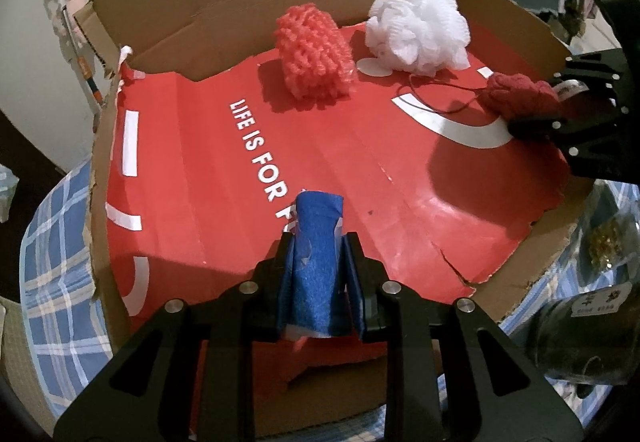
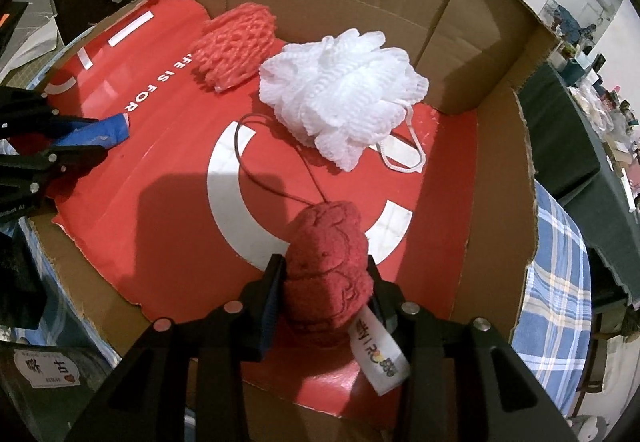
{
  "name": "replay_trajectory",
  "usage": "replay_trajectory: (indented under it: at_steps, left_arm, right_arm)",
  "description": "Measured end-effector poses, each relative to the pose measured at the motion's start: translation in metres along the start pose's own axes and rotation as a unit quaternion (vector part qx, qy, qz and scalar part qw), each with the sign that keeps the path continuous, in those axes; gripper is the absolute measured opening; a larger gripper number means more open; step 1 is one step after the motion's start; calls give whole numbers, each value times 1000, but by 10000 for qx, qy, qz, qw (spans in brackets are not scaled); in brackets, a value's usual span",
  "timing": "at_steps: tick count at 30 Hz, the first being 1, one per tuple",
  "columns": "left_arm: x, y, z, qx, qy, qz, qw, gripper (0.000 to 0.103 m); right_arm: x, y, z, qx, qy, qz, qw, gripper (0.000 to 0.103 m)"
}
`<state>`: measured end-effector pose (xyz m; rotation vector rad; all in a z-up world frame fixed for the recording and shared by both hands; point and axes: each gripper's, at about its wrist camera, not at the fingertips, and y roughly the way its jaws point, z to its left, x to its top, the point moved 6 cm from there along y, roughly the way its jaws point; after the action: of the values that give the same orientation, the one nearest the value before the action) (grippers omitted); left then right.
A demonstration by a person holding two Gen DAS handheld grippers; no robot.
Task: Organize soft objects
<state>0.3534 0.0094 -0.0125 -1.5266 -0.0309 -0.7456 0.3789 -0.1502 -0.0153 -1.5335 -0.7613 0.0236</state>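
Left hand-held gripper [image 1: 318, 242] clamps one blue cloth [image 1: 316, 262], right hand-held gripper [image 2: 326, 274] one red plush [image 2: 328, 254]; two puffs lie loose.

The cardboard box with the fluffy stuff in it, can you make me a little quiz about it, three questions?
1. True or false: the left gripper is shut on the blue cloth.
2. Which is in the right gripper? A) white mesh puff B) dark red plush toy C) coral foam net
3. Fill in: the white mesh puff and coral foam net lie on the ____ printed sheet inside the cardboard box.

Key: 1 true; 2 B, the dark red plush toy; 3 red.
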Motion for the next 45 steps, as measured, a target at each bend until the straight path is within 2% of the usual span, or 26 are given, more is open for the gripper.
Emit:
replay_trajectory:
  at_steps: [5, 7, 16, 22, 27, 36, 40, 45]
  left_arm:
    - [-1, -4, -3, 26, 77, -7, 10000, 23]
    - [-1, -4, -4, 31, 108, -6, 9999, 23]
    - [1, -11, -4, -170, 83, -95, 9998, 24]
    - [4, -22, 0, -312, 0, -190, 9993, 25]
    - [4, -36, -3, -421, -48, -355, 9985, 25]
    - [0, -96, -22, -625, -133, -1023, 9927, 25]
    - [-7, -132, -33, -745, -210, -1413, 9869, 25]
    - [-21, -173, -48, -667, -160, -1991, 9776, 27]
  right_arm:
    - [2, 1, -2, 60, 16, 14, 10000, 43]
    - [2, 2, -2, 144, 38, 27, 9999, 51]
    - [5, -6, 4, 210, 73, -72, 9997, 63]
    - [8, -22, 2, 193, 94, -240, 9995, 70]
    - [10, -44, -3, 247, 240, -452, 9984, 71]
    - [0, -101, -2, 299, 517, -1088, 9923, 77]
    - [-9, -132, 5, 313, 596, -1422, 9875, 81]
    - [-26, -169, 16, 310, 646, -1865, 9798, 84]
